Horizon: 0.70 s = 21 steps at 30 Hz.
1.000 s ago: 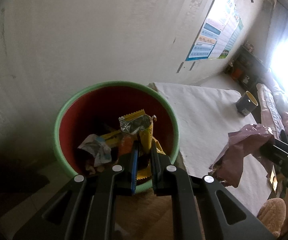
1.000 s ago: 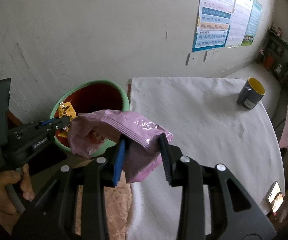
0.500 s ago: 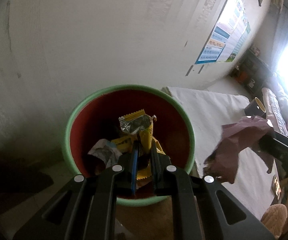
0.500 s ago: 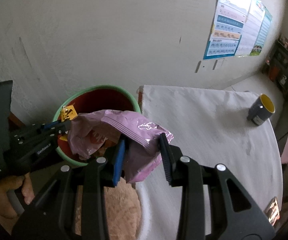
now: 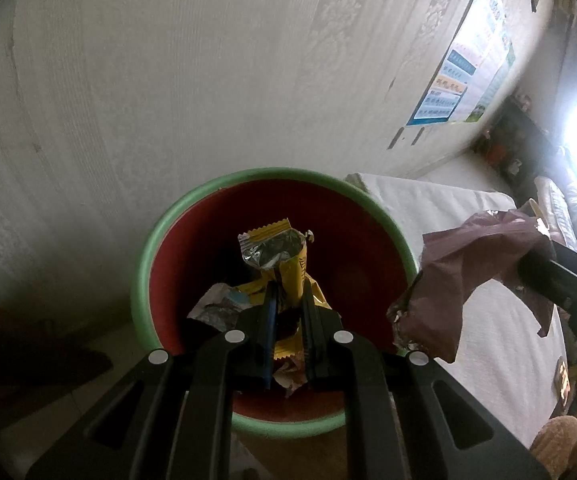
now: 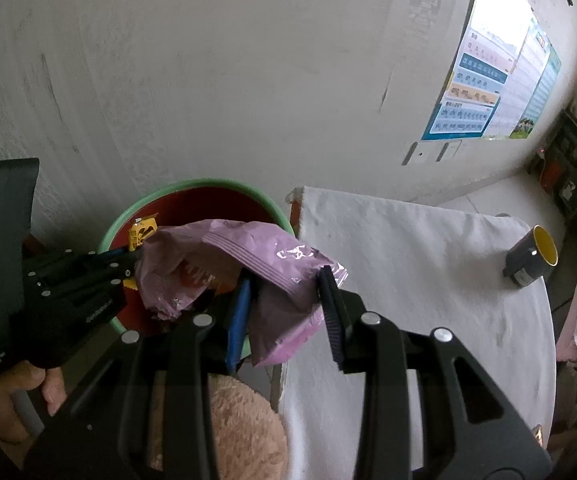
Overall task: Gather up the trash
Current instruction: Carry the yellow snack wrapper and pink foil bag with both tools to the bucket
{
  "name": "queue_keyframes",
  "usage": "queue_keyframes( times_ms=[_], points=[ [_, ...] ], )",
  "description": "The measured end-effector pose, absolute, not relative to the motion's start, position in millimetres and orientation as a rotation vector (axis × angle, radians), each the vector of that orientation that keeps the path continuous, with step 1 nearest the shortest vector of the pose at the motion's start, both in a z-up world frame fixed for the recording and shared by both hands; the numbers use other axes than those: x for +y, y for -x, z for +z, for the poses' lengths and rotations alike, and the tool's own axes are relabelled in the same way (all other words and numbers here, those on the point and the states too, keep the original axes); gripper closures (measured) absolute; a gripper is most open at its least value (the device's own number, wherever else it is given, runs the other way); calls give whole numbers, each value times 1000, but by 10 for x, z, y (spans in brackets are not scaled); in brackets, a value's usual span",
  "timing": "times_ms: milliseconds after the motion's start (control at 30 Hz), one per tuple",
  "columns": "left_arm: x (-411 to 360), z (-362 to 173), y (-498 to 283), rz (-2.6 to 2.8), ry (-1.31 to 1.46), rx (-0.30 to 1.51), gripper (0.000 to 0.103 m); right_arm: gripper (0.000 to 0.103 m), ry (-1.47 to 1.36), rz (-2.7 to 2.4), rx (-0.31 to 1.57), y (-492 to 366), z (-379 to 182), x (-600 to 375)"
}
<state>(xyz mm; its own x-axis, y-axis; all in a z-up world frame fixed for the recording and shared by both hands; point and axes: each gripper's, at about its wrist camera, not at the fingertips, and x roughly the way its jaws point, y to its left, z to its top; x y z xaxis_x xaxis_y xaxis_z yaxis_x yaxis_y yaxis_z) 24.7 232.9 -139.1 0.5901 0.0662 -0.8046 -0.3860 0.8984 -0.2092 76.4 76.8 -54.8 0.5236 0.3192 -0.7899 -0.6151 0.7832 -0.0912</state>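
Wrapper (image 5: 288, 276) above bin rim (image 5: 144, 276)

You carried the yellow wrapper (image 5: 284, 264) further over the bin (image 5: 156, 248), now centred under your left gripper (image 5: 287, 300); your right gripper (image 6: 286, 284) brought the pink bag (image 6: 248, 264) up to its rim.

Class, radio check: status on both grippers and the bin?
Left gripper shut on yellow wrapper, over the bin. Right gripper shut on pink bag, at the rim. Nothing blocking.
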Motion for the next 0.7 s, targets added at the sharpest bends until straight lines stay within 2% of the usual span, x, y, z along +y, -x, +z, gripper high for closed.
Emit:
queue_keyframes(
  times_ms=[700],
  points=[
    [2360, -1503, -377, 282, 390, 933, 94, 70, 433, 587, 852, -791, -666, 925]
  ],
)
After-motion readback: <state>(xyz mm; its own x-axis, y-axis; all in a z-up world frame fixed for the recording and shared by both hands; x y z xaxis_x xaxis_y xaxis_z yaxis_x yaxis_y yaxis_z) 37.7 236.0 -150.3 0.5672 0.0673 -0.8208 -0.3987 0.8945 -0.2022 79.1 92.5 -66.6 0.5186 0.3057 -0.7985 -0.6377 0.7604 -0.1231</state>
